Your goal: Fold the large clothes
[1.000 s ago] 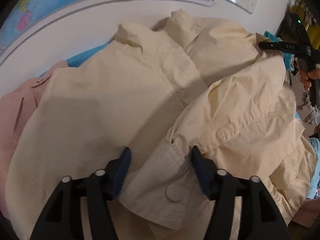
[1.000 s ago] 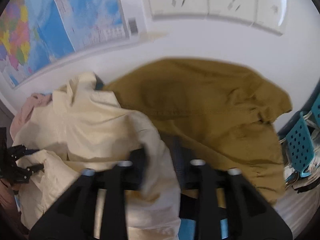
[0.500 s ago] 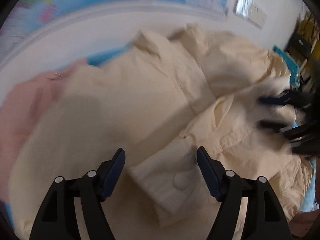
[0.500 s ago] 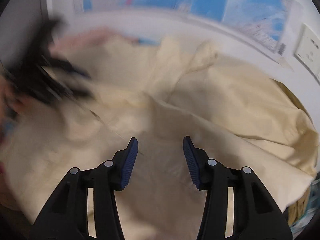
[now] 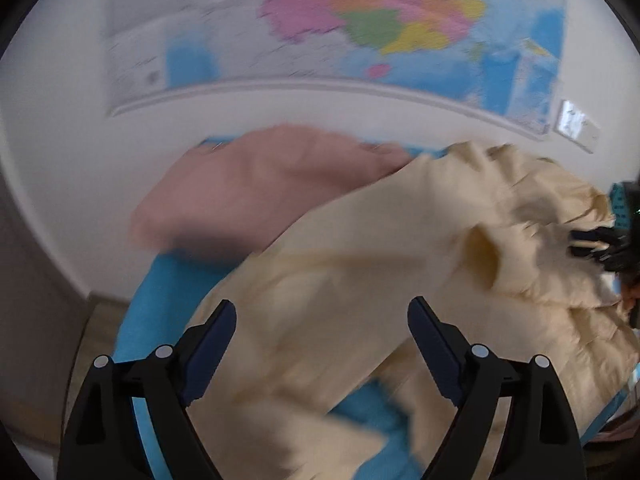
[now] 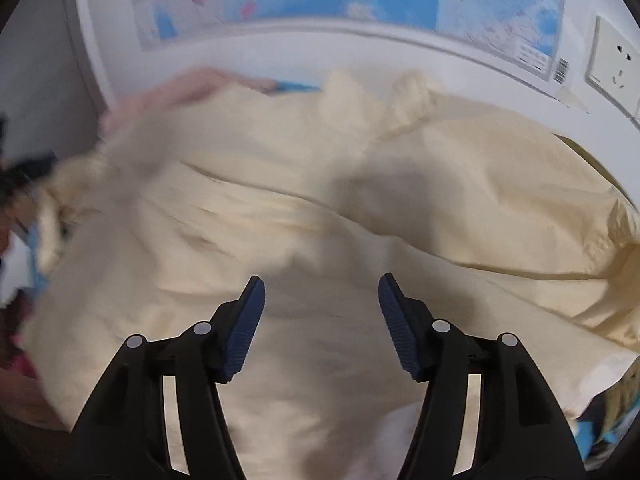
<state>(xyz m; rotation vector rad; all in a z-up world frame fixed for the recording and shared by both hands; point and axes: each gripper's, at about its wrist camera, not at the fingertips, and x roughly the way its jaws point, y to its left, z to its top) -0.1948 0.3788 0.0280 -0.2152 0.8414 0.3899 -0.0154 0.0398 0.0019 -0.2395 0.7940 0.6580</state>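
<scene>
Both my grippers swung left since a second ago; left gripper and right gripper gape, holding nothing. Cream jacket sprawls from 12 to 3 o'clock over blue mat, beside pink garment. Risk: blind grab bunches layers.

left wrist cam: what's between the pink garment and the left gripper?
Cream shirt and a strip of blue surface lie between pink garment and left gripper, in the left wrist view.

Home room: wall map, socket, clothes pile.

Matt cream cloth jacket (creased)
</scene>
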